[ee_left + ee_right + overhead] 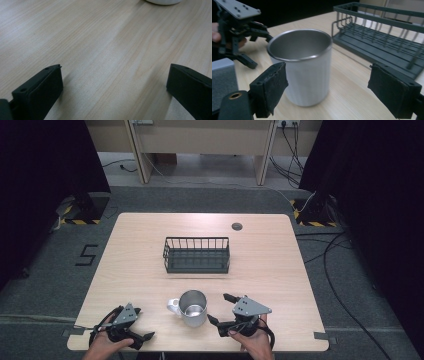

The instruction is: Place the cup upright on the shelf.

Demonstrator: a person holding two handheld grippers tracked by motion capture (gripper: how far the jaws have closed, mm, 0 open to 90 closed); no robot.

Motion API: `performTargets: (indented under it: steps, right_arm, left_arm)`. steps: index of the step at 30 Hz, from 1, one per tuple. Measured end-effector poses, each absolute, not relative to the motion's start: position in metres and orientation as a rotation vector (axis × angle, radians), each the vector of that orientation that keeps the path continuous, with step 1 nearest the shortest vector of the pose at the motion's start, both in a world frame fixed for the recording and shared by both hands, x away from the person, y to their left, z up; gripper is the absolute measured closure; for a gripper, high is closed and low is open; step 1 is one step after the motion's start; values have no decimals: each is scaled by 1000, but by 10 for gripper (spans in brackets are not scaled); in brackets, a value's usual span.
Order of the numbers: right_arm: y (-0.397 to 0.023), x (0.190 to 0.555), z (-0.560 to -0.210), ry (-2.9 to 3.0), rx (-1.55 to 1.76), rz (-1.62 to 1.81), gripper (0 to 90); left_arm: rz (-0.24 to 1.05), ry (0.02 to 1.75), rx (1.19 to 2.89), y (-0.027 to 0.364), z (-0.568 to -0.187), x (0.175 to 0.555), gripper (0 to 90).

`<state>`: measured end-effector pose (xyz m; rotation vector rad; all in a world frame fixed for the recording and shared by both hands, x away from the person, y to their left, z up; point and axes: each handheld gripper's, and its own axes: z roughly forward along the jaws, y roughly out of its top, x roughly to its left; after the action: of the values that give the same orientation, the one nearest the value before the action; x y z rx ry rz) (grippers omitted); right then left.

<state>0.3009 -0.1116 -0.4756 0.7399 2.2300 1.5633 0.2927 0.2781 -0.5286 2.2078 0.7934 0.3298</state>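
Standing upright near the front edge of the pale wood-grain table (260, 245), brushed steel mug (192, 308) with looped handle, cylindrical, just left of right gripper (220, 312), padded black jaws spread wide. Left gripper (145, 325) low over bare tabletop, jaws wide. Beyond, dark wire basket (197, 254), rectangular.

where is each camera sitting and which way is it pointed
High view: fixed above the person's side, looking forward and down on the table; both hands show, left tool and right tool beside the mug, with the basket behind.
Left gripper view: rides the left tool, facing bare tabletop; its two open jaws show.
Right gripper view: rides the right tool, facing the mug; its open jaws show.
Shared: right gripper view and high view both show mug, basket and left tool.
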Motion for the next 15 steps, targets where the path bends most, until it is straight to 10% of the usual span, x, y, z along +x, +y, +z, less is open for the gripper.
performTargets:
  steps: [15]
  right_arm:
    - [-81, 305, -472, 2260, 638, 1677, 149]
  left_arm:
    - [330, 793, 2209, 278, -529, 293, 0]
